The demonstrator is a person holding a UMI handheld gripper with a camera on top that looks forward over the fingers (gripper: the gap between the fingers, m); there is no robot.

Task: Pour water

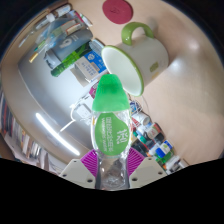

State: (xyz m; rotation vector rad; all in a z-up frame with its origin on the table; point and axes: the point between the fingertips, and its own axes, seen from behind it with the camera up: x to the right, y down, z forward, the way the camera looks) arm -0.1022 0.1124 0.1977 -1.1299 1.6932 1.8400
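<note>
Bottle (110, 140), clear plastic with a green cap and green label, is pinched between the pads of the hand-held gripper (112, 168) and tipped cap-first toward the white mug (140, 55) just beyond it on the bench (185, 90). Cap looks still on, so pouring seems not begun.

The table (185, 60) has a pale beige top. On it stands a white mug (138, 55) with a green inside and a handle. Beyond the mug, nearer to the far edge, lies a round red coaster (117, 10). Both rest directly on the top, apart from each other.
</note>
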